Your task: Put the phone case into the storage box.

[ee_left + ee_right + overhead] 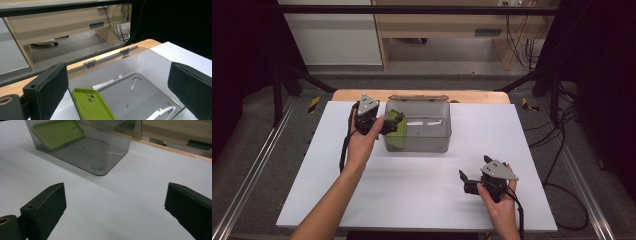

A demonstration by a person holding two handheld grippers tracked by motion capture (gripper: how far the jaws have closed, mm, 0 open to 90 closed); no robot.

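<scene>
Held in the person's left hand (360,142), the left gripper (393,123) sat at the left end of a clear smoky plastic box (424,142), toward ten o'clock on the white table (412,200) in the high view, with its jaws spread wide and nothing between them. Its grey three-cornered plate (367,105) faced up, and its cable (344,145) trailed back along the forearm.

From the left gripper view, the two black jaws stood far apart, framing the open top of the box (140,65). A lime-green phone case (93,105) lay inside at the box's left end, leaning against the wall, its camera cutout showing. Two small hinges (89,64) joined the far rim to the lid (418,97), which was swung back past the far edge at twelve o'clock.

At about five o'clock on the table, well apart from the box, the right gripper (467,179) rested in the person's right hand (498,202), jaws also wide open and empty, pointing toward nine o'clock. In the right gripper view the jaws stood apart over bare white tabletop (120,205), with the box (100,152) beyond them at eleven o'clock and the green case (56,132) tilted within it, seen through the wall.

Beyond the table's wooden far edge (362,95) were a pale wooden desk (452,25) and loose cables (517,40) on the floor.
</scene>
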